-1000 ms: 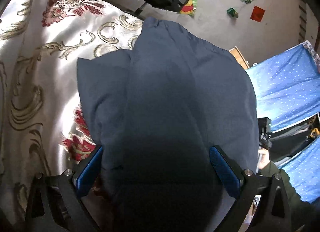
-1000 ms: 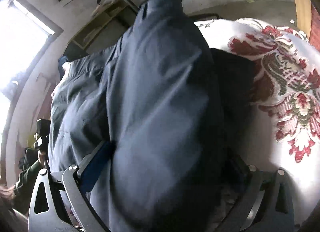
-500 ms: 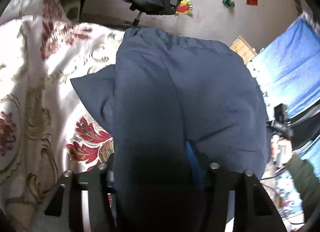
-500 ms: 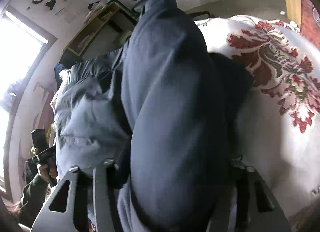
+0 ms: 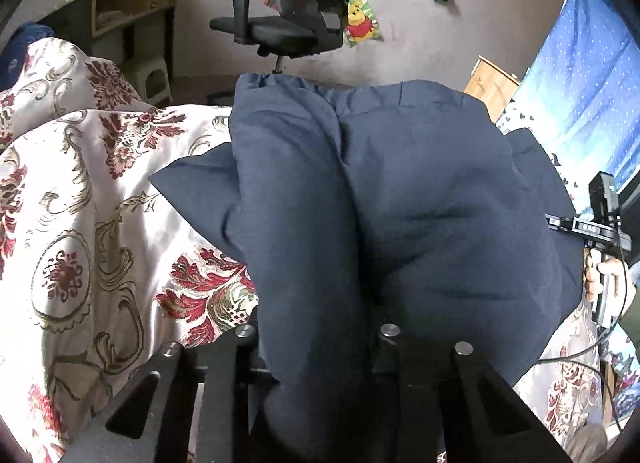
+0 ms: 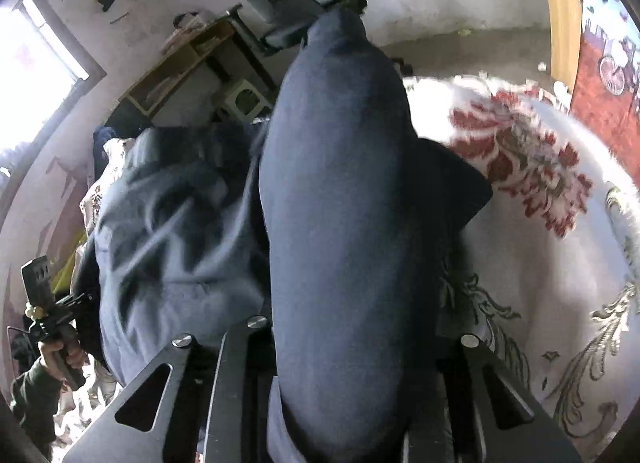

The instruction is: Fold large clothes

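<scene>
From the left wrist view, my left gripper [image 5: 316,347] had just been closing, and its jaws stood narrow, pinched on a thick fold of the navy garment [image 5: 400,199] that bulged up between the two black finger frames and hid the pads. The cloth rose in front of the lens in two puffy lobes, with a flatter dark corner lying out to the left on the floral bedspread [image 5: 80,223]. Beyond it stood a black office chair [image 5: 296,23] against the wall, a blue dotted sheet [image 5: 580,95] at the right, and the other handle gripped in a hand [image 5: 604,283] at the right edge. In the right wrist view, my right gripper [image 6: 348,347] had likewise just been closing and was clamped narrow on the navy garment [image 6: 340,223], a long rounded roll of it running up the middle of the frame. More rumpled cloth hung to the left, and the floral bedspread [image 6: 560,243] lay to the right.
</scene>
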`<state>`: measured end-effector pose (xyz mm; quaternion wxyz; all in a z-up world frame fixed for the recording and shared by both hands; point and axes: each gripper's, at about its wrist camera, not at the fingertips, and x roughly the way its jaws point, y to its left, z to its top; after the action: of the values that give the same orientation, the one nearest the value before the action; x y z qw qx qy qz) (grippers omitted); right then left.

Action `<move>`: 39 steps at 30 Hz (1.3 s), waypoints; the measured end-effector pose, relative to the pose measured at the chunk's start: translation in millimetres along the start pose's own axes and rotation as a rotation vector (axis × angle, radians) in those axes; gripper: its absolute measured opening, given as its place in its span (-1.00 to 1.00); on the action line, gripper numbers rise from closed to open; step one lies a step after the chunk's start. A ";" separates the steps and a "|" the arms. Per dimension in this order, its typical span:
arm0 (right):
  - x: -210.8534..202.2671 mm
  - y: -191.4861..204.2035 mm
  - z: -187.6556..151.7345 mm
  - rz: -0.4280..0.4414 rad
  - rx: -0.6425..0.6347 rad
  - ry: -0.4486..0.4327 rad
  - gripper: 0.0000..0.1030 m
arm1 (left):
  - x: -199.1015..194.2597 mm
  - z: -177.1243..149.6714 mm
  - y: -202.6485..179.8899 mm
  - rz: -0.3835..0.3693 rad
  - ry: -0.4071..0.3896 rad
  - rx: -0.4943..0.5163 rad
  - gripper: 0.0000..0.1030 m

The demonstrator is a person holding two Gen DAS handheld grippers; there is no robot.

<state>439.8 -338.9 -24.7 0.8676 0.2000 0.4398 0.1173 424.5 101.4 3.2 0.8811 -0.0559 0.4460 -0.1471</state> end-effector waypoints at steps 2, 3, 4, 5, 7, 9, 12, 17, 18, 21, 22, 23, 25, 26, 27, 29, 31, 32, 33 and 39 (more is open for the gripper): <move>-16.8 2.8 6.0 0.008 -0.010 -0.034 -0.65 | -5.4 3.6 -3.8 -0.005 -0.016 -0.013 -0.61; -26.0 8.1 12.6 0.012 -0.017 -0.053 -0.66 | -6.4 4.6 -5.8 -0.013 -0.023 -0.018 -0.61; -31.4 13.8 16.9 0.012 -0.025 -0.064 -0.67 | -7.2 9.3 -8.0 -0.025 -0.033 -0.022 -0.62; -43.4 20.6 25.6 0.006 -0.047 -0.082 -0.67 | -6.1 11.2 -11.1 -0.032 -0.039 -0.023 -0.62; -65.1 28.7 39.1 -0.006 -0.086 -0.119 -0.68 | -1.2 21.0 -17.8 -0.064 -0.062 -0.038 -0.63; -86.9 33.7 53.2 -0.022 -0.112 -0.156 -0.68 | 5.7 29.9 -26.6 -0.094 -0.081 -0.050 -0.64; -111.2 32.6 69.3 -0.054 -0.124 -0.208 -0.68 | 19.3 47.2 -52.0 -0.137 -0.108 -0.032 -0.64; -141.1 3.2 84.5 -0.114 -0.084 -0.287 -0.68 | 45.8 67.1 -90.3 -0.175 -0.130 0.017 -0.64; -143.1 -7.1 84.6 -0.121 -0.066 -0.296 -0.68 | 55.5 70.1 -98.0 -0.179 -0.127 0.026 -0.64; -132.1 -45.6 79.1 -0.148 0.007 -0.271 -0.68 | 82.1 71.9 -111.0 -0.168 -0.088 0.040 -0.63; -123.6 -57.8 74.8 -0.162 0.031 -0.255 -0.68 | 94.6 70.1 -114.0 -0.146 -0.074 0.042 -0.63; -116.5 -68.2 71.2 -0.174 0.050 -0.245 -0.68 | 100.7 68.9 -113.9 -0.135 -0.069 0.040 -0.63; -102.2 -86.7 62.9 -0.189 0.091 -0.242 -0.68 | 108.9 67.1 -108.0 -0.144 -0.066 0.012 -0.62; -96.7 -97.1 59.7 -0.184 0.124 -0.247 -0.67 | 110.2 66.5 -105.9 -0.151 -0.066 0.002 -0.61; -93.5 -107.9 58.2 -0.173 0.157 -0.256 -0.67 | 110.4 65.9 -104.4 -0.157 -0.066 0.000 -0.60; -87.0 -115.9 55.3 -0.163 0.176 -0.268 -0.61 | 110.2 66.7 -103.5 -0.157 -0.067 0.009 -0.56; -80.7 -115.3 55.0 -0.177 0.166 -0.273 -0.51 | 110.8 67.3 -103.1 -0.145 -0.064 0.007 -0.48; -79.1 -115.0 55.7 -0.186 0.161 -0.272 -0.48 | 110.9 66.7 -102.8 -0.136 -0.062 0.000 -0.41; -77.6 -114.0 56.6 -0.193 0.155 -0.272 -0.47 | 110.7 65.0 -102.2 -0.131 -0.062 -0.006 -0.37; -71.7 -109.1 54.8 -0.313 0.111 -0.239 0.32 | 109.4 62.7 -88.2 -0.085 -0.070 -0.137 0.19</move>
<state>445.2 -476.9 6.8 0.9091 0.1891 0.3650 -0.0678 517.5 -18.3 -23.4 0.8832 -0.1402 0.4210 -0.1516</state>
